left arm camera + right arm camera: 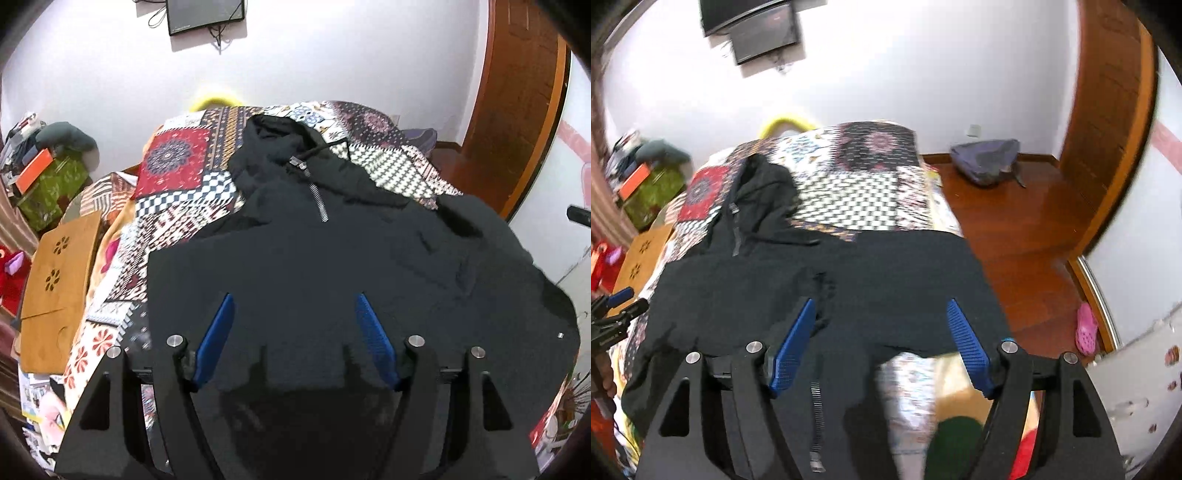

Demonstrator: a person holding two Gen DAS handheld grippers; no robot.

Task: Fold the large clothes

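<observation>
From the left wrist view, the left gripper (pixel 294 306) with blue ribbed pads has its fingers spread wide apart, and nothing is between them. Right in front of it and under it lies the big black zip-up hooded jacket (pixel 332 251), spread over the bed with the bright patchwork quilt (pixel 177 177). The hood is at the far end, and the silver zipper (pixel 318 201) runs down toward the gripper. To the left of the gripper is a flat wooden board with flower-shaped holes (pixel 61 280). Farther left sits a green box (pixel 55 184). High up on the white wall hangs a dark screen (pixel 205 14).

From the right wrist view, the right gripper (pixel 881 308) is also wide open and holds nothing. The black jacket (pixel 886 273) lies under and ahead of it, with the hood far off to the left. Only this view shows the jacket's near edge hanging off the bed, with a zipper end (pixel 816 406) dangling close to the camera. It also shows the shiny brown wooden floor (pixel 1008 221) to the right, a grey-purple bag (pixel 988 158) by the wall, a pink clog shoe (pixel 1086 330), and the left gripper (pixel 613 314) at the far left edge.
</observation>
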